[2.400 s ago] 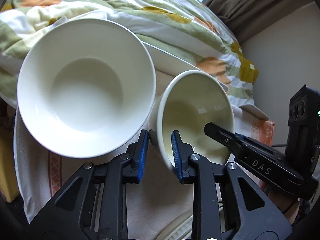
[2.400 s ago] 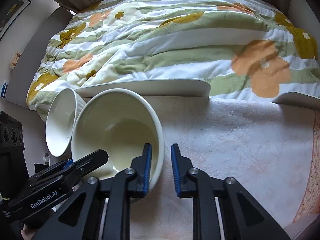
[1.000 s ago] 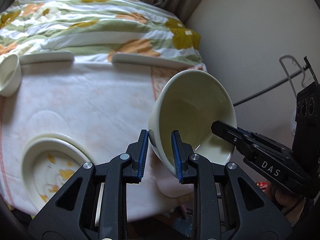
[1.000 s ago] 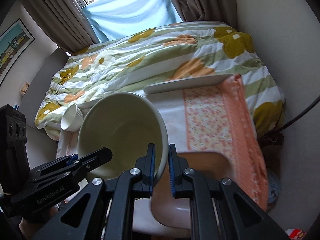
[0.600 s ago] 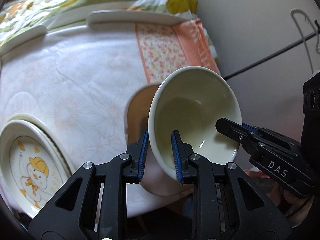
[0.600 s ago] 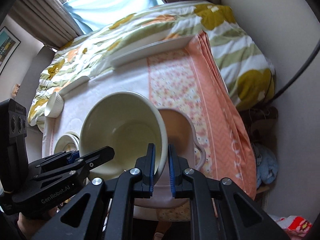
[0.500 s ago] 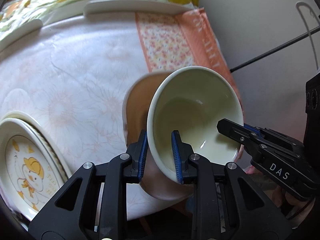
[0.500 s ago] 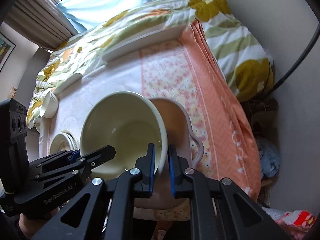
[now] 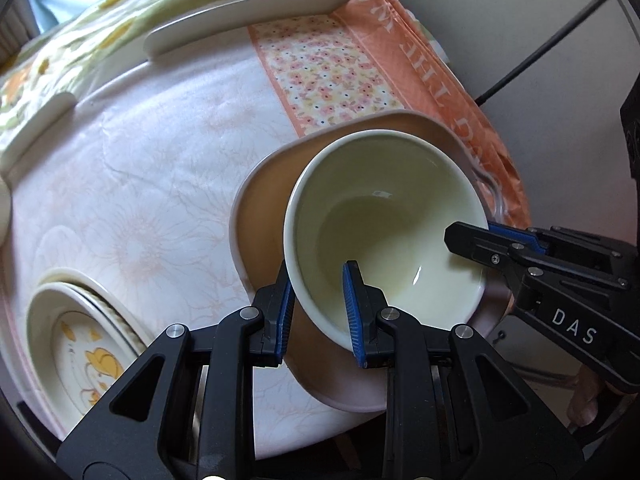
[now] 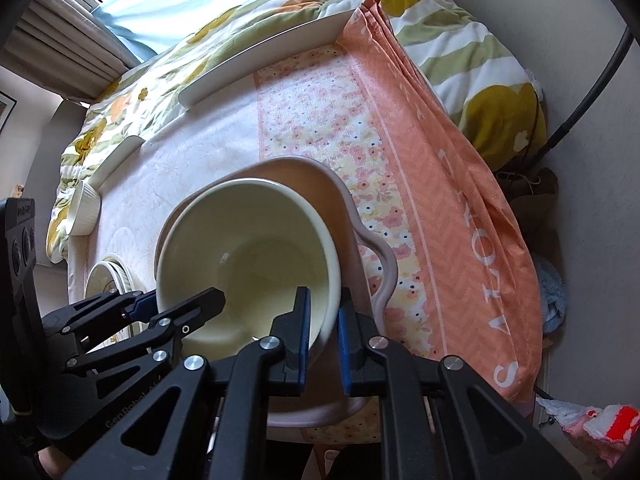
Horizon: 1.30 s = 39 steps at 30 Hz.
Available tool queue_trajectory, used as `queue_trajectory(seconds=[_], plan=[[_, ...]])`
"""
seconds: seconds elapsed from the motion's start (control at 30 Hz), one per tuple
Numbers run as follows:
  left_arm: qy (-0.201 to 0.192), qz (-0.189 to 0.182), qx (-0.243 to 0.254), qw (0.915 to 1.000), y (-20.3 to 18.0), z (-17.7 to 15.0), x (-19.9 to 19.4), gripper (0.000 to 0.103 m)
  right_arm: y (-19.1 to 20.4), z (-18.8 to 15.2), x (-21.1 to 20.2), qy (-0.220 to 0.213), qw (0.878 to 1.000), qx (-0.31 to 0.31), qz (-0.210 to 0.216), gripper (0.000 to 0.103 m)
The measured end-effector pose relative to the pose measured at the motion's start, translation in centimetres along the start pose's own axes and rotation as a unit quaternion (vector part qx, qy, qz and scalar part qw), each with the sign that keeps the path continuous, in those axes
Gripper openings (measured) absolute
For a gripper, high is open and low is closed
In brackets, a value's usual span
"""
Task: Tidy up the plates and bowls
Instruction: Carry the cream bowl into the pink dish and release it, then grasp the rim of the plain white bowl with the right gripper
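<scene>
Two grippers: left gripper (image 9: 320, 312) and right gripper (image 10: 323, 328) each pinch opposite rims of one cream bowl (image 9: 384, 224), sharing its weight.
Bowl position: centre of frame, tilted, hovering over or inside the pink dish (image 9: 260, 200); contact unclear.
Likely purpose: nesting it there.
Lower left: stacked plates (image 9: 80, 344) on the tablecloth (image 9: 160, 160).

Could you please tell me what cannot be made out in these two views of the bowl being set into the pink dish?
- Whether the bowl touches the pink dish: its underside is hidden by its own wall in both views.
- The near rim of the pink dish: covered by the right gripper in the right view.
- The picture plate: cut off by the left view's edge.
</scene>
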<state>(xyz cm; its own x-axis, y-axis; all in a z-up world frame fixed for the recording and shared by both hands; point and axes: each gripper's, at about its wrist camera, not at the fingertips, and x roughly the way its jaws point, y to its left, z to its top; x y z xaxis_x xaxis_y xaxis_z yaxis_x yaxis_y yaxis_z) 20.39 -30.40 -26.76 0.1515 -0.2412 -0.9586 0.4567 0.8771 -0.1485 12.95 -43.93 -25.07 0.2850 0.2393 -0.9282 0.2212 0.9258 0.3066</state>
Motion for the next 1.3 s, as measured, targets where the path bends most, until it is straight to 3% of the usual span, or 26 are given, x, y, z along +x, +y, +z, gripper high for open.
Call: queue_trajectory(seconds=[0.2, 0.6, 0.87, 0.9, 0.97, 1.0, 1.03, 1.07, 1.13, 1.2, 1.3], plan=[[-0.014, 0.039, 0.031, 0.9987, -0.9, -0.1, -0.8, 0.021, 0.0, -0.1, -0.4, -0.005, 1.000, 0.001, 0.000, 0.011], [-0.048, 0.034, 0.021, 0.9981, -0.7, -0.2, -3.8, 0.021, 0.3, -0.4, -2.6, -0.029, 1.000, -0.008, -0.002, 0.012], [-0.112, 0.007, -0.036, 0.9930, 0.8, -0.8, -9.6, 0.023, 1.7, 0.0, -6.5, -0.067, 0.997, -0.037, 0.005, 0.012], [-0.121, 0.010, -0.041, 0.9918, 1.0, -1.0, -10.3, 0.026, 1.9, 0.1, -6.9, -0.069, 0.997, -0.041, 0.006, 0.012], [-0.141, 0.018, -0.060, 0.9881, 1.9, -1.7, -12.0, 0.049, 2.6, 0.5, -7.7, -0.075, 0.996, -0.056, 0.011, 0.012], [-0.153, 0.025, -0.073, 0.9852, 2.4, -2.2, -13.0, 0.084, 3.1, 0.7, -8.1, -0.080, 0.995, -0.066, 0.012, 0.012], [-0.172, 0.033, -0.091, 0.9804, 3.2, -2.9, -14.2, 0.103, 3.7, 0.9, -8.4, -0.084, 0.993, -0.078, 0.013, 0.012], [-0.196, 0.038, -0.109, 0.9737, 4.0, -3.8, -15.6, 0.103, 4.4, 1.1, -8.7, -0.089, 0.992, -0.090, 0.016, 0.019], [-0.219, 0.047, -0.131, 0.9658, 5.5, -4.9, -17.4, 0.103, 5.9, 1.6, -9.1, -0.096, 0.988, -0.113, 0.032, 0.043], [-0.227, 0.065, -0.161, 0.9584, 7.4, -6.0, -18.8, 0.103, 7.9, 2.2, -9.3, -0.104, 0.983, -0.142, 0.051, 0.085], [-0.241, 0.070, -0.213, 0.9442, 10.8, -7.6, -20.5, 0.103, 11.8, 2.8, -9.5, -0.120, 0.972, -0.192, 0.061, 0.093]])
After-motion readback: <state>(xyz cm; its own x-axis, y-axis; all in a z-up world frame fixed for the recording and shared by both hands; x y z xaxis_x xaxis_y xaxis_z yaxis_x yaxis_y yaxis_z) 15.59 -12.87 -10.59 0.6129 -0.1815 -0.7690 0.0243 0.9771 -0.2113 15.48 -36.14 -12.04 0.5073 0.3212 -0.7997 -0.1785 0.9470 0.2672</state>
